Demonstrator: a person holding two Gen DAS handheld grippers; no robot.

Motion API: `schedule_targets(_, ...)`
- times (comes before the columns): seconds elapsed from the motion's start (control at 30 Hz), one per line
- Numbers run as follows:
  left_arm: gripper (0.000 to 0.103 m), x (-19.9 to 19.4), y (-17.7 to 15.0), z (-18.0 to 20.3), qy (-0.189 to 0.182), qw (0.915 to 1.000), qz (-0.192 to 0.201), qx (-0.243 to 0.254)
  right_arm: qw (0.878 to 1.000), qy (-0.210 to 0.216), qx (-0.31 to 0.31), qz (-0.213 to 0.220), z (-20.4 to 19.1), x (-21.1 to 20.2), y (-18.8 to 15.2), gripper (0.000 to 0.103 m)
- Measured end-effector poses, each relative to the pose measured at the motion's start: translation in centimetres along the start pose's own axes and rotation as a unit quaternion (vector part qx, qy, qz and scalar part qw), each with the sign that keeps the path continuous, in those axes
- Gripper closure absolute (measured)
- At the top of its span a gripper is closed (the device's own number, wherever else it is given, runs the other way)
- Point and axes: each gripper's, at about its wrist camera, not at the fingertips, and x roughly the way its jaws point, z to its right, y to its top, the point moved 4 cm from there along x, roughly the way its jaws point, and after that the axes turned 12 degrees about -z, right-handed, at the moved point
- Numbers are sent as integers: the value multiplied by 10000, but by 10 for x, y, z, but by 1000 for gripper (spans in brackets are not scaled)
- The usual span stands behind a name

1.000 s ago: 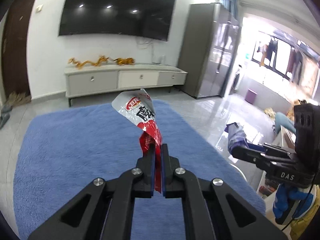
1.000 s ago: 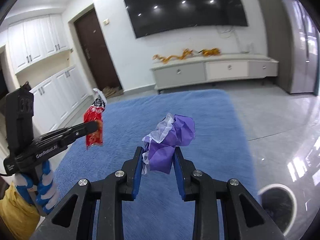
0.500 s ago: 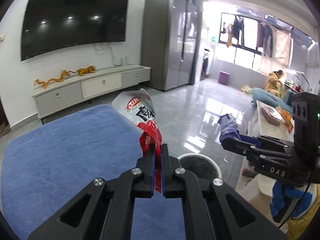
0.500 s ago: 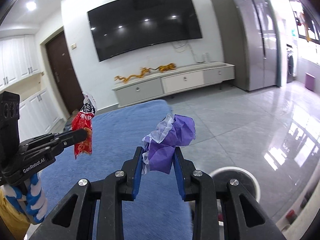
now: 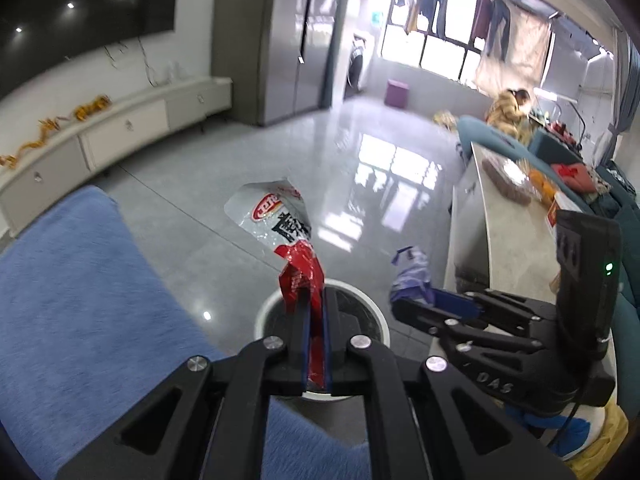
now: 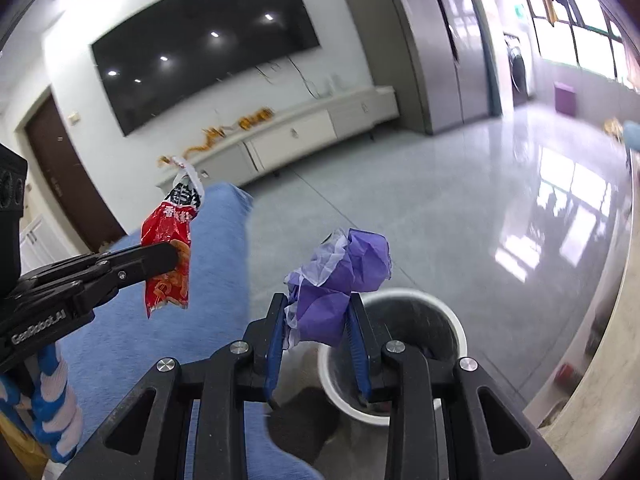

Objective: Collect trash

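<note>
My left gripper (image 5: pixel 315 300) is shut on a red and silver snack wrapper (image 5: pixel 280 228), which sticks up above a round white trash bin (image 5: pixel 264 312) on the grey floor. In the right wrist view that wrapper (image 6: pixel 170 256) hangs from the left gripper (image 6: pixel 176 254) at the left. My right gripper (image 6: pixel 318 308) is shut on a crumpled purple paper wad (image 6: pixel 340 276), just left of the white bin (image 6: pixel 440 308) and above it. From the left wrist view the right gripper (image 5: pixel 404 308) shows at the right with the purple wad (image 5: pixel 412 276).
A blue rug (image 5: pixel 80 312) covers the floor to the left of the bin. A pale counter (image 5: pixel 508 224) stands close on the right. A low TV cabinet (image 6: pixel 304 136) and a grey cupboard (image 6: pixel 448 44) line the far wall. Glossy floor tiles (image 6: pixel 500 208) stretch beyond the bin.
Both grippers have swung right, off the blue rug, and tipped downward. The white bin has come into view under them. Each still grips its piece of trash.
</note>
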Motion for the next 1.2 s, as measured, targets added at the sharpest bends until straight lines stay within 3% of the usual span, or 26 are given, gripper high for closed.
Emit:
schedule_targets(0.37,97,112,30,-22,-537,9939,-889,-373,9932,-325,533,-980,67,81,17,73)
schedule_targets(0.47,97,134,33,-28,-747,9895,-1110,-540,9894,-463,594,-1238,76,97,10,66)
schedule_targets(0.53,96,142,33,-30,-812,9877,-1203,-582,9870,-582,691,-1330,80,102,3,52)
schedule_targets(0.63,95,147,33,-29,-828,9869,-1258,-573,9849,-641,820,-1384,89,104,-2,52)
schedule_targets(0.7,89,142,32,-26,-699,9889,-1188,-546,9847,-658,879,-1350,92,101,-1,50)
schedule_targets(0.77,40,133,32,-22,-503,9917,-1036,-581,9856,-666,911,-1261,90,94,3,49)
schedule_targets(0.8,36,124,32,-22,-346,9938,-859,-611,9863,-670,929,-1190,87,88,5,46)
schedule_targets(1.0,36,74,27,-23,434,9966,-275,-640,9917,-707,810,-706,64,54,14,36)
schedule_targets(1.2,36,12,6,-36,1161,9895,372,-777,9948,-838,532,-241,26,21,23,24)
